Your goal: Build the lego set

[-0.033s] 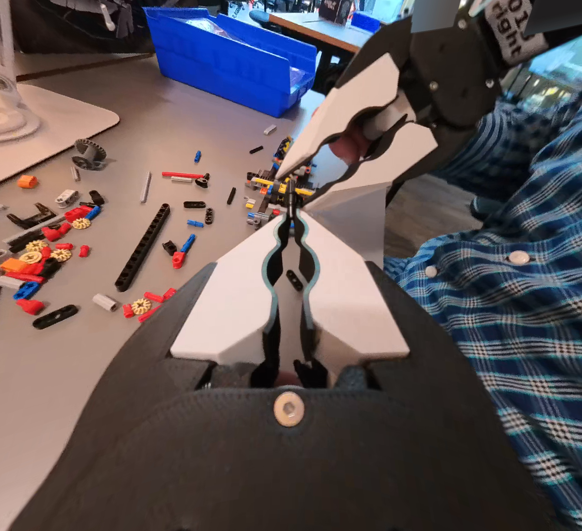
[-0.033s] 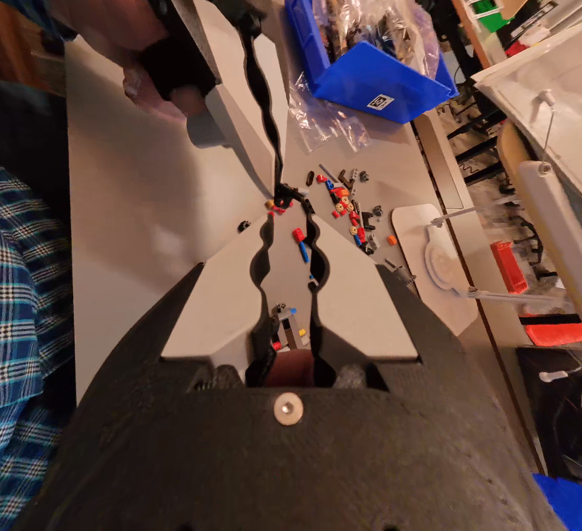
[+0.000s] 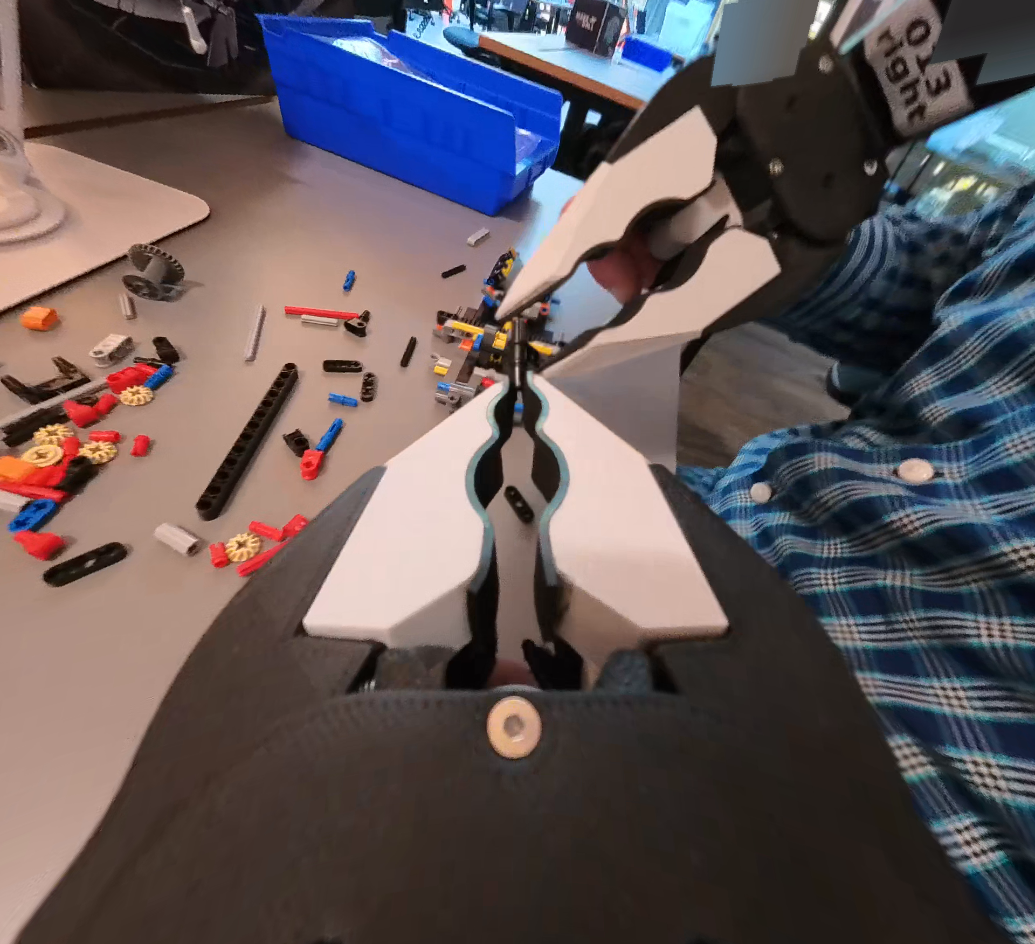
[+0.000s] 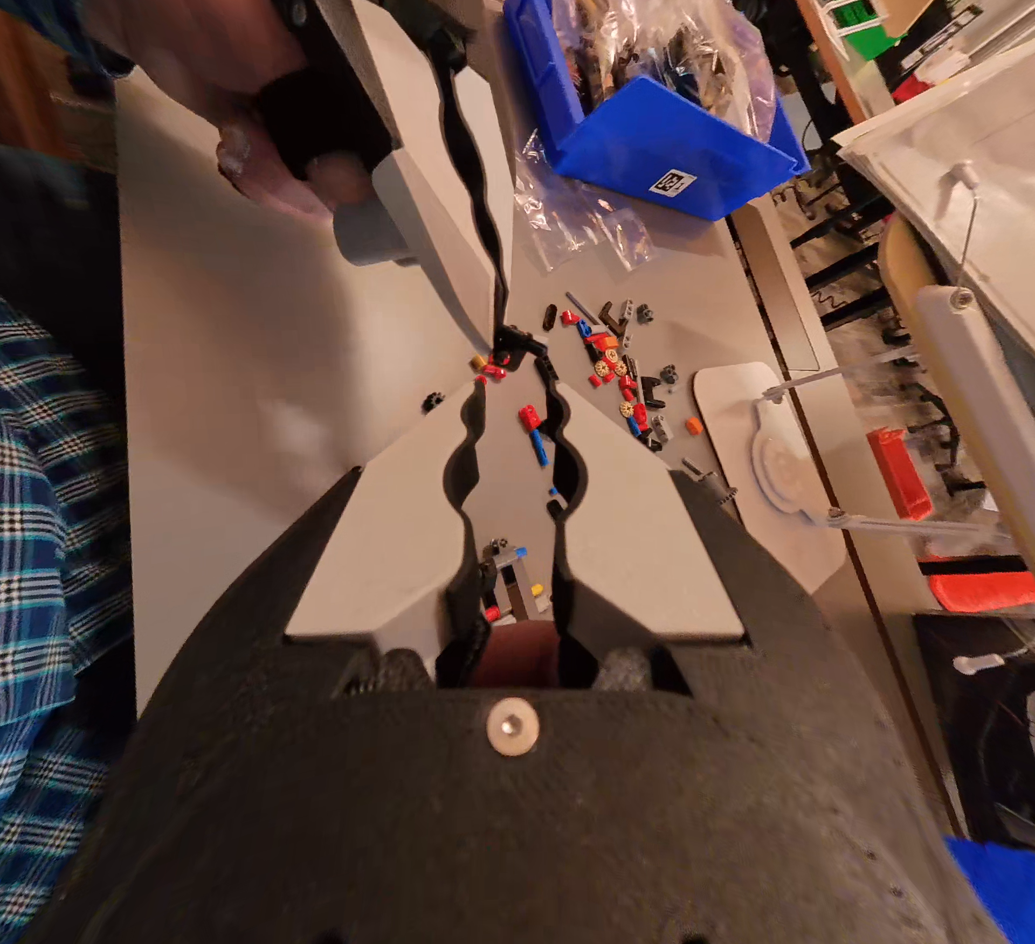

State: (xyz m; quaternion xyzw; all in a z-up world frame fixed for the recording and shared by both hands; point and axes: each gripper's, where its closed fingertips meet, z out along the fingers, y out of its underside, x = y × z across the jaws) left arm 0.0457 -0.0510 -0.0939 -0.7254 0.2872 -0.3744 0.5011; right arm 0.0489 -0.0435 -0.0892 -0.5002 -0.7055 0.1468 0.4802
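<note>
Lego parts (image 3: 84, 441) lie scattered on a grey desk (image 3: 280, 223) in an open office with more desks behind. A blue bin (image 3: 403, 116) stands at the far side, clear bags (image 4: 577, 223) beside it. The half-built model (image 3: 481, 346) sits near the desk's edge. The left gripper (image 3: 518, 379) has its fingers (image 3: 425, 519) pinched narrow on a thin black pin (image 3: 518, 343), which points straight away, along the fingers, over the model. The right gripper (image 3: 529, 326) reaches in from the right, fingers a little apart at the pin's far end; whether they grip it I cannot tell.
</note>
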